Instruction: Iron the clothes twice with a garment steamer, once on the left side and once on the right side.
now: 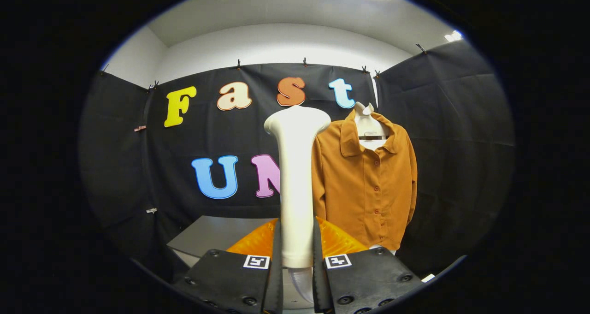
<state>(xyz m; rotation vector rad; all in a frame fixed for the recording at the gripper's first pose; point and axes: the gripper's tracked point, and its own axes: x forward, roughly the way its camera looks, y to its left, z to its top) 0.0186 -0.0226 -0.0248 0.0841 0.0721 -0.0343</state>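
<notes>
With the garment steamer (296,185) clamped upright in my gripper (296,258), the shirt (368,185) hangs just beyond, untouched; next I judge I must bring the head against its left side.

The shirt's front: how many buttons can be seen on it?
4 on the shirt: a column down the placket, right of the steamer held in the gripper. Some may be too small to see.
</notes>
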